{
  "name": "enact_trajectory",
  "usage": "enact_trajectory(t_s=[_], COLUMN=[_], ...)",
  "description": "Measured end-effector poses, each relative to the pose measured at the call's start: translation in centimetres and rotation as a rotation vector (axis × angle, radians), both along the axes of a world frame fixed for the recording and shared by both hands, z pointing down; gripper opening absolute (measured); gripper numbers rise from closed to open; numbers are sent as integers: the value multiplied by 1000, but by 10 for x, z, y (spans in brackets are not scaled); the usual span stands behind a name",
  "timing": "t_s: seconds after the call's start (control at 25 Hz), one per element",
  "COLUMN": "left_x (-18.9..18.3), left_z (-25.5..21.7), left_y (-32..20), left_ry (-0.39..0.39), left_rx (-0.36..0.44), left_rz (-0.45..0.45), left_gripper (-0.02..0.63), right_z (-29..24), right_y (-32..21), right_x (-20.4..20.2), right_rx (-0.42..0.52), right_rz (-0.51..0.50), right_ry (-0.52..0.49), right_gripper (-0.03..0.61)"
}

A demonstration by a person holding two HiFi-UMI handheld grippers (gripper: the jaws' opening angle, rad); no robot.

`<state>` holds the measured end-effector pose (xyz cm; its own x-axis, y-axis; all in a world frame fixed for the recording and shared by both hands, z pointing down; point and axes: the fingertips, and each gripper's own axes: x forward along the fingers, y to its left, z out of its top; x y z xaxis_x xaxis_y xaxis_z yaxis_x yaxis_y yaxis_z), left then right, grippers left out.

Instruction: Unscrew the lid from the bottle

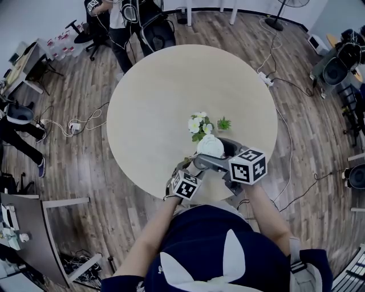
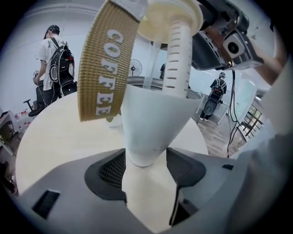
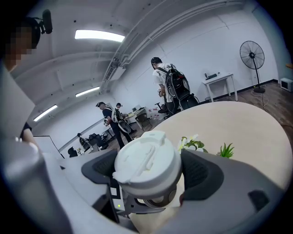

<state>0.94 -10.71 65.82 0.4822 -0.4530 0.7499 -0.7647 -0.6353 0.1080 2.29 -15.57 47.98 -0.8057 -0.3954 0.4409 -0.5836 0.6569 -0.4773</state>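
A white tapered bottle (image 2: pixel 151 123) stands over the near edge of the round table (image 1: pixel 159 97), its narrow base pinched between the pads of my left gripper (image 2: pixel 145 167). My right gripper (image 3: pixel 147 176) is shut on the white lid (image 3: pixel 146 164), which hangs above the bottle's rim. From the lid (image 2: pixel 169 18) a ribbed white tube (image 2: pixel 177 59) reaches down into the bottle. A tan strap (image 2: pixel 107 68) printed COFFEE dangles beside it. In the head view the lid (image 1: pixel 210 146) sits between both grippers, left (image 1: pixel 197 165) and right (image 1: pixel 219 149).
A small bunch of white flowers (image 1: pixel 199 124) and a little green plant (image 1: pixel 224 123) stand on the table just beyond the bottle. People with backpacks (image 1: pixel 122 23) stand past the far side. Cables (image 1: pixel 85 122) and a fan (image 1: pixel 282 14) are on the wooden floor.
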Motion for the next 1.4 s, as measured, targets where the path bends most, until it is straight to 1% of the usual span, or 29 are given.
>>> enact_trajectory(t_s=[0.16, 0.52, 0.8, 0.92, 1.12, 1.4], left_x=[-2, -6, -9, -11, -14, -18], left_z=[-3, -10, -22, -30, -49, -67], left_y=[0, 3, 5, 6, 10, 13], left_ry=[2, 25, 56, 83, 128, 193], left_rx=[10, 32, 56, 80, 119, 146], left_rz=[3, -3, -14, -26, -42, -85], left_gripper=[287, 287, 278, 268, 233, 196], right_z=[-6, -23, -34, -39, -49, -60], right_y=[-3, -7, -7, -5, -4, -3], right_x=[1, 10, 19, 22, 26, 32], right_rx=[-3, -50, -67, -68, -78, -59], right_rz=[26, 101, 146, 161, 188, 223], right_ry=[-19, -130, -188, -208, -259, -303], right_gripper=[434, 435, 434, 434, 434, 434])
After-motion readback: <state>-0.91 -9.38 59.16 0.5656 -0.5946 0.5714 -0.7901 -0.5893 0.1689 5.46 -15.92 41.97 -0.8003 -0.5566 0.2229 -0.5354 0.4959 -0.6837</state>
